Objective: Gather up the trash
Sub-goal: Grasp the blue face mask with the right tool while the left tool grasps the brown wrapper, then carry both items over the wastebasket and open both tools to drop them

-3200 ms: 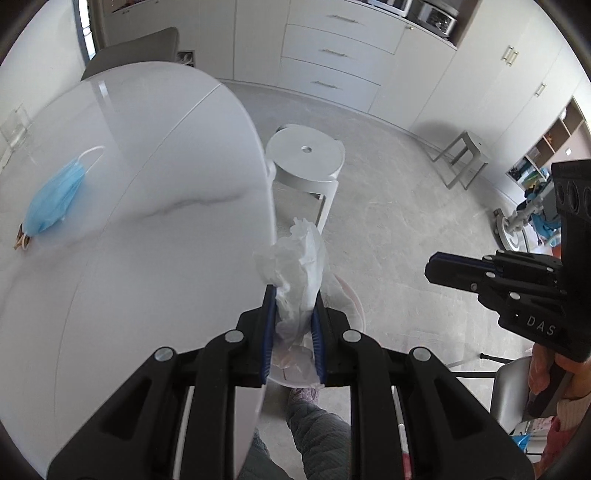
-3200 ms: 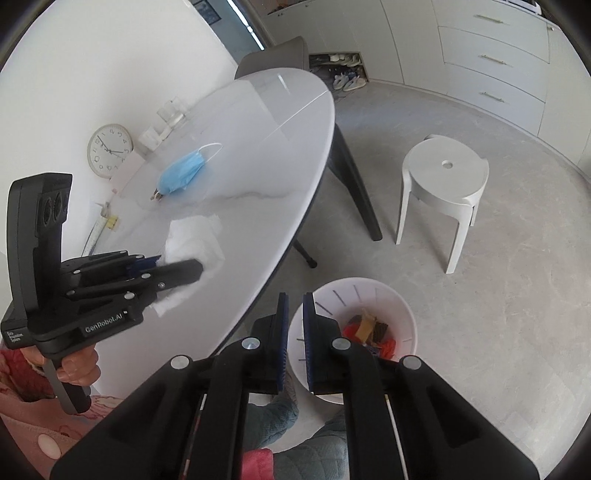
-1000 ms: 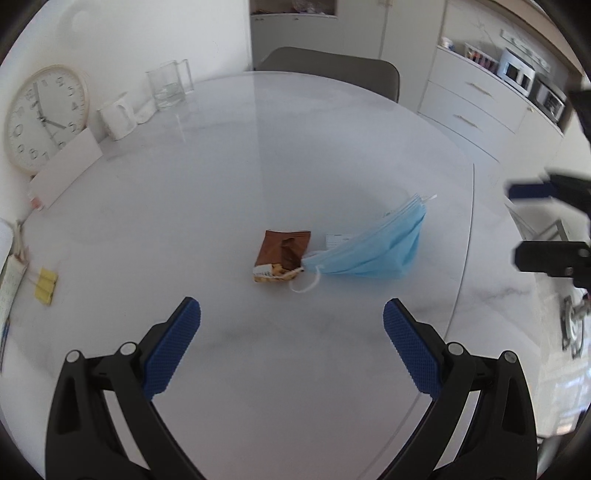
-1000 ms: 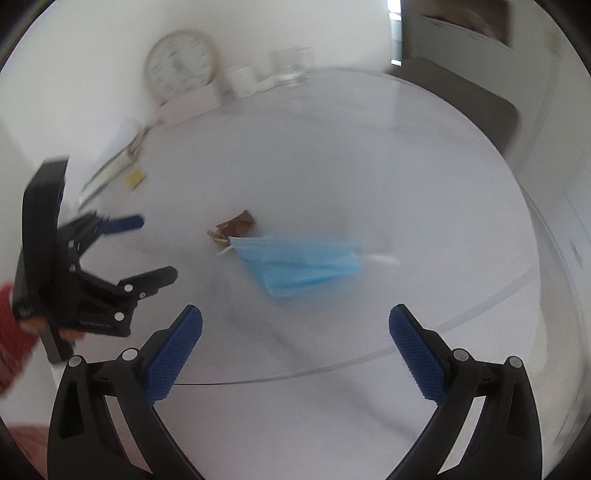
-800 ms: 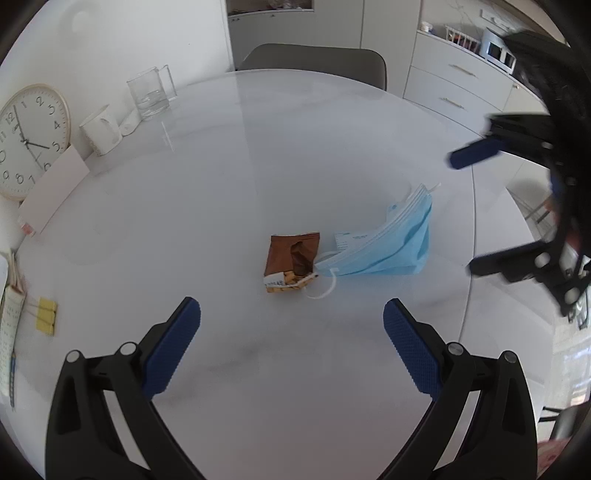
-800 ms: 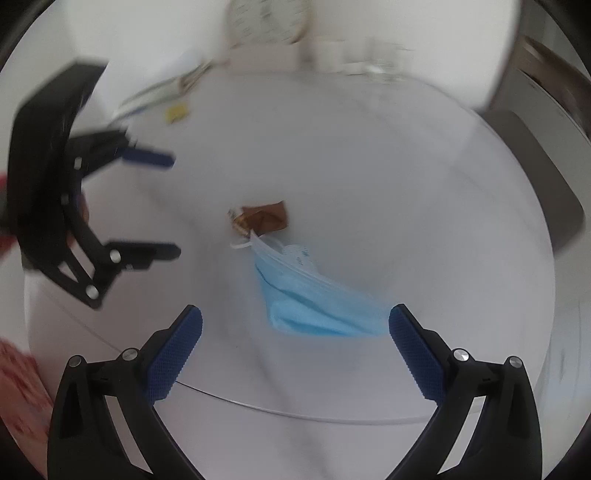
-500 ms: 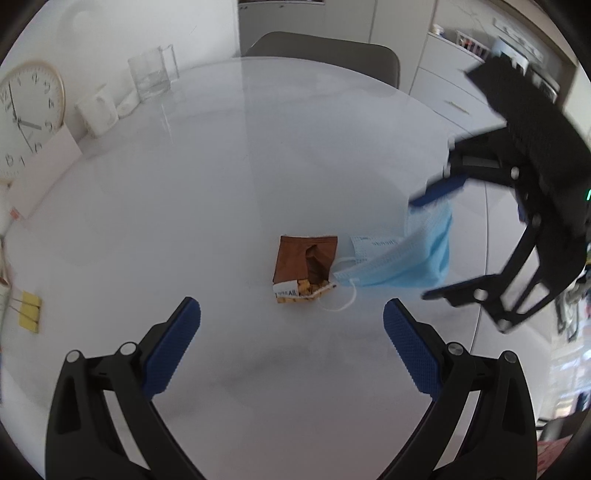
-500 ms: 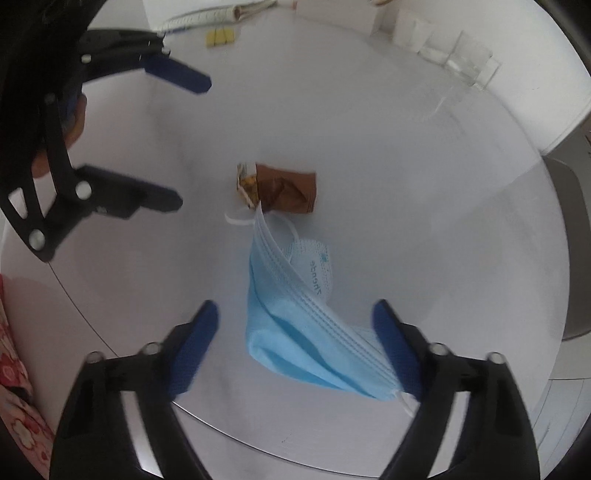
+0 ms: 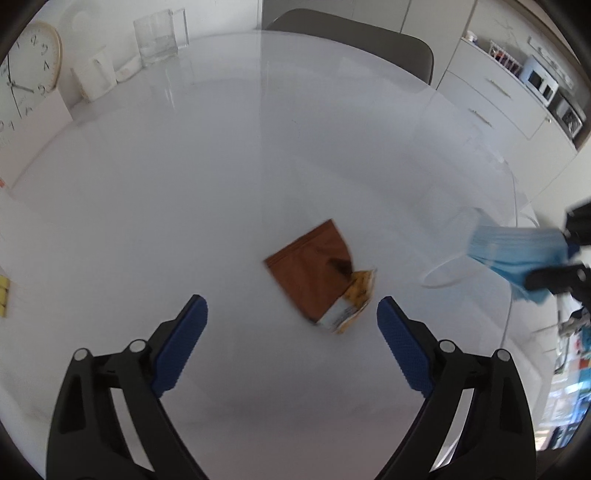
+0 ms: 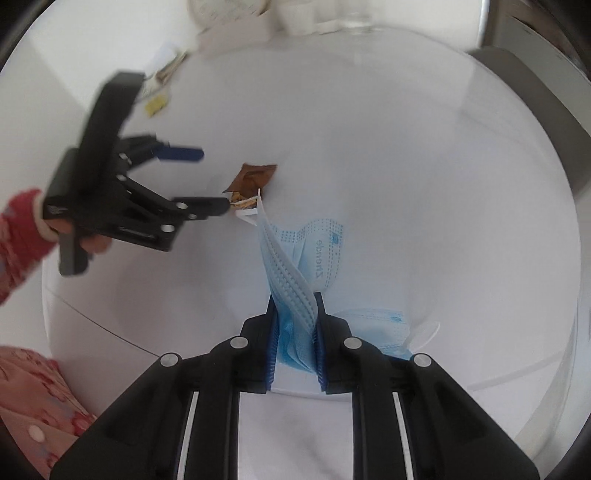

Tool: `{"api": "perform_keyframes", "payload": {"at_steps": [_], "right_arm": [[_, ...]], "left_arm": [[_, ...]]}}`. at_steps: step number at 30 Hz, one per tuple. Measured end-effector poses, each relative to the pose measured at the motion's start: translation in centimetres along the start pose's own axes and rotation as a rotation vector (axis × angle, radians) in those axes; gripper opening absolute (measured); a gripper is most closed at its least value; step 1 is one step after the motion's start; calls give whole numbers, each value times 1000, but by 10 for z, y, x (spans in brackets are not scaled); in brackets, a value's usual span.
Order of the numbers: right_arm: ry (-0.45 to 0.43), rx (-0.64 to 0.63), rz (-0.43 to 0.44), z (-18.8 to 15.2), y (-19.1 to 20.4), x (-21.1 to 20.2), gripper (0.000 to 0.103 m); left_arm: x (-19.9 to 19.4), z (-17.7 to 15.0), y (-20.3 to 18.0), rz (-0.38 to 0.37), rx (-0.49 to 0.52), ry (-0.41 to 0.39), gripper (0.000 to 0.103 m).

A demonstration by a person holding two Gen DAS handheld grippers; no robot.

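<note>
Left wrist view: the left tongs [image 9: 291,314] stand wide apart above the white glossy oval counter [image 9: 184,184], with nothing between the blue pads [image 9: 181,347]. A torn brown snack wrapper with a yellow-and-white printed end [image 9: 321,275] lies flat on the counter just ahead of the tongs, nearer the right pad. At the far right edge, the pale blue pleated face mask [image 9: 517,254] hangs clamped in the black right tongs [image 9: 569,254], its white ear loop [image 9: 448,273] trailing toward the counter. A round wall clock [image 9: 26,74] and a clear glass container [image 9: 160,35] stand at the counter's far side.

Right wrist view: the right tongs are closed on the mask, which rises twisted from between the pads [image 10: 273,343]. The left tongs are apart, the lower tip touching or just beside the wrapper.
</note>
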State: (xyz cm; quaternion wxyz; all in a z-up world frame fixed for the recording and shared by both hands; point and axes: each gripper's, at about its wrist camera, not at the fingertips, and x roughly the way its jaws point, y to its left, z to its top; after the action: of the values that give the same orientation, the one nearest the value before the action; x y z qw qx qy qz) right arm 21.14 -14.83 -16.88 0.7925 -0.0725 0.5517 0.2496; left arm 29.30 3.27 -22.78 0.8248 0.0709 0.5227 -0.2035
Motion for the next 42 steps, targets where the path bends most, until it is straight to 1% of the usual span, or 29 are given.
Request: {"api": "perform_keyframes", "payload": {"at_steps": [3,6,7,8,9,11,12,13,15,16,18,22,25,29,32,35,37,39,42], "right_arm": [[-40,80,-4,-17,-8,-15,17],[-99,189,7,-35,-18,-29,17],[-112,212,14,-40,-15,-33,17],[-129,242,25,-46,-15,-37,17],[-140,257,29,-49,-14,-40,17],[-158,287,38,-59,-13,-46,18],[-163,297,45,-62,-15,-48,18],[-171,311,54,-68,-14,-50,18],[-175,327,61,-70,-11,-45,18],[-176,337,63,-74,-11,-45,18],[-181,355,66,-82,-11,-46,18],[-203,392,73,-97,-11,-56,18],[-220,412,69,-109,-12,-63,18],[-241,437,51,-129,-13,-75,18],[-261,464,33,-145,-11,-86,18],[-288,504,5,-169,-3,-105,18],[-304,542,-20,-190,3,-119,18],[-312,589,-48,-212,7,-130,18],[-322,668,-98,-255,13,-147,19]], "left_arm": [[4,5,-6,-3,-41,5,89],[11,10,-10,30,-130,33,89],[12,10,-10,44,-157,39,87],[14,10,-11,58,-197,49,81],[17,11,-12,74,-227,62,77],[18,13,-14,128,-262,57,66],[19,14,-16,142,-268,58,63],[20,15,-18,155,-271,58,57],[20,14,-24,174,-264,59,54],[19,14,-27,183,-259,56,50],[18,12,-28,179,-248,44,33],[13,8,-25,165,-216,38,33],[4,7,-25,137,-195,9,32],[-14,-3,-27,72,-184,-26,32],[-34,-12,-36,50,-113,-50,32],[-64,-28,-69,8,-18,-69,32],[-83,-41,-91,-21,41,-70,32],[-100,-53,-120,-66,105,-66,32],[-123,-85,-178,-151,200,-35,32]]}}
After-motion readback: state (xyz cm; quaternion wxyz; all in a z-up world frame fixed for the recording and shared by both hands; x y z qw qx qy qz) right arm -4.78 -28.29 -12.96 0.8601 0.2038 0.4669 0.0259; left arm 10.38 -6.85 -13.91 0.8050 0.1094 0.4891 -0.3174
